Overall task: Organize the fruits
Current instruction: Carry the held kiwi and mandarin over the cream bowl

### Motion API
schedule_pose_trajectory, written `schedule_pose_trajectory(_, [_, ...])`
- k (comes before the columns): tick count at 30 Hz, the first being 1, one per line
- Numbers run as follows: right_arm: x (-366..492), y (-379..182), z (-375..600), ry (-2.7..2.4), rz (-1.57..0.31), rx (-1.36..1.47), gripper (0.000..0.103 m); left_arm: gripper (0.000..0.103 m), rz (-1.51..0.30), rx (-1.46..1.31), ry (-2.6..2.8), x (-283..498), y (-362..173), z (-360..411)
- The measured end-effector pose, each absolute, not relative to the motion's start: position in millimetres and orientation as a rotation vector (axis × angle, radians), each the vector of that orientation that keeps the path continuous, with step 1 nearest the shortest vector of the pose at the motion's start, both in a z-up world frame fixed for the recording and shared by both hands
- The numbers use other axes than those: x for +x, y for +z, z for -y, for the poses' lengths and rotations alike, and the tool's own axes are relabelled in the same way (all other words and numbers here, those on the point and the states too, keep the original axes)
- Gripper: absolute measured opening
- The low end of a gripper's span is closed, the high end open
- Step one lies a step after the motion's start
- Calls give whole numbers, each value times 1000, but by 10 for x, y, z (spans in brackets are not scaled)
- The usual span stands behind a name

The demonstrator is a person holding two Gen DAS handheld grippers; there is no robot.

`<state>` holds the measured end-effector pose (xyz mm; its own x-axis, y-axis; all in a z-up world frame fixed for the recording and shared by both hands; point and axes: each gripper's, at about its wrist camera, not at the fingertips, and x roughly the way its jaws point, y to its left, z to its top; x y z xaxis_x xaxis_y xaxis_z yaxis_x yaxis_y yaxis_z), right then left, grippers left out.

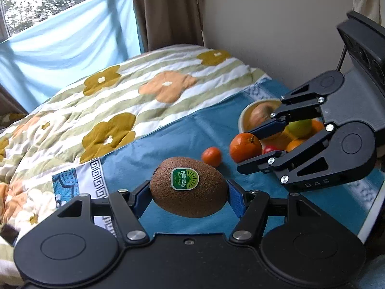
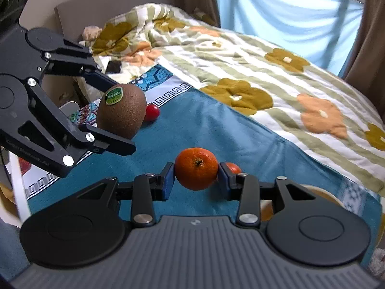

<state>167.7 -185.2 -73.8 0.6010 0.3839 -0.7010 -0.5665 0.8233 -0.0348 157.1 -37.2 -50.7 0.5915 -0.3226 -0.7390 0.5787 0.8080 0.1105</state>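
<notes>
Looking along the left gripper (image 1: 189, 196), its blue pads are clamped on a brown kiwi (image 1: 189, 186) with a green sticker, held clear above the teal cloth (image 1: 173, 134) spread on the bed. Beyond it a small mandarin (image 1: 211, 156) lies on the cloth. To the right, the right gripper (image 1: 252, 148) pinches an orange (image 1: 245, 147) in front of a pale bowl (image 1: 244, 118) holding several other fruits. A flowered quilt (image 1: 96, 101) covers the rest of the bed.

From the right wrist, that gripper's pads press both sides of the orange (image 2: 196, 172), lifted off the cloth. At left the other gripper carries the kiwi (image 2: 122, 110), and a small red fruit (image 2: 152, 112) lies on the cloth just behind it.
</notes>
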Motion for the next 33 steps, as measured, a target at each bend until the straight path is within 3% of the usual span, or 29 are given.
schedule_pose_trajectory(14, [1234, -552, 2882, 439, -715, -228, 54, 70, -742, 274, -528, 1208, -393, 1187])
schedule_pose_trajectory(33, [1523, -803, 3765, 341, -698, -145, 54, 70, -841, 214, -477, 1734, -1042, 1907])
